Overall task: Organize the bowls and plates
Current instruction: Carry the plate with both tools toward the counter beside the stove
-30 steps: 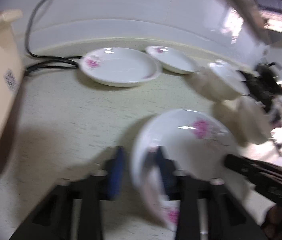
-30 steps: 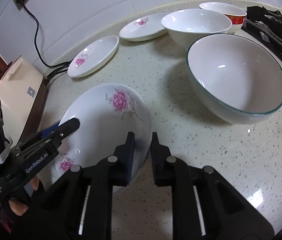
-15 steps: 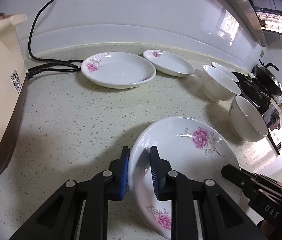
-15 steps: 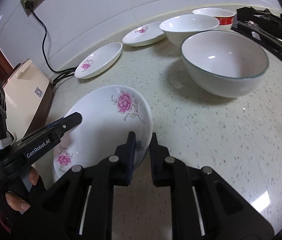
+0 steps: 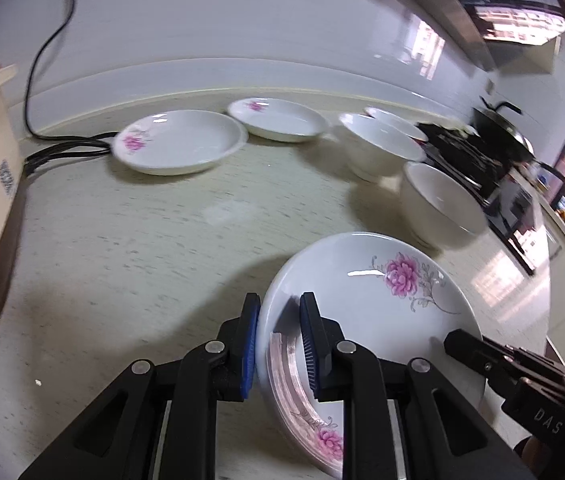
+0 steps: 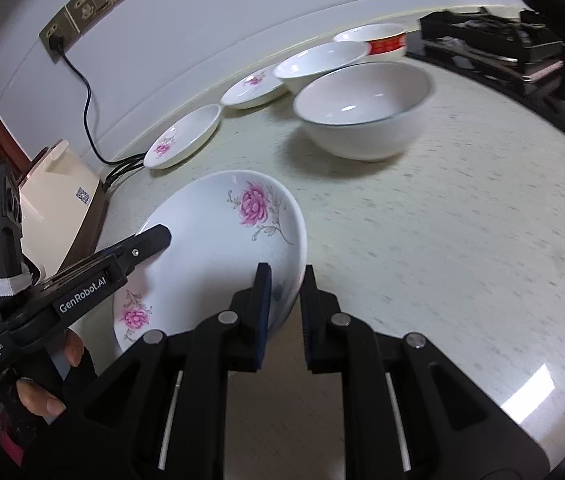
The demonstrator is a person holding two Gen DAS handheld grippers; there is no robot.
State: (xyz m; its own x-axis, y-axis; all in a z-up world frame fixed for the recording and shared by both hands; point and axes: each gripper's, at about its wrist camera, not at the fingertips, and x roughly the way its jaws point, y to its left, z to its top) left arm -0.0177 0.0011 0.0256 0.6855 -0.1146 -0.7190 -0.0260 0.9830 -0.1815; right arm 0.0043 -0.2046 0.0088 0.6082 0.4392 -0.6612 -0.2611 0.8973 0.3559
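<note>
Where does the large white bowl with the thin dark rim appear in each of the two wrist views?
Left wrist view: the large bowl sits at right of centre, beyond the held flower plate.
Right wrist view: the large bowl is above centre, beyond the same plate.
Shared landmark: the black power cable at the wall.

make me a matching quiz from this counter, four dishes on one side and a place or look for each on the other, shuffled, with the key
Things:
1. flowered plate
2. green-rimmed bowl
3. red-banded bowl
4. plate by the black cable

Descriptions:
A. farthest back, next to the stove
B. gripped at its rim by both grippers
C. lying flat, nearest the beige appliance
D. plain white inside, standing alone mid-counter

Pairs: 1-B, 2-D, 3-A, 4-C
</note>
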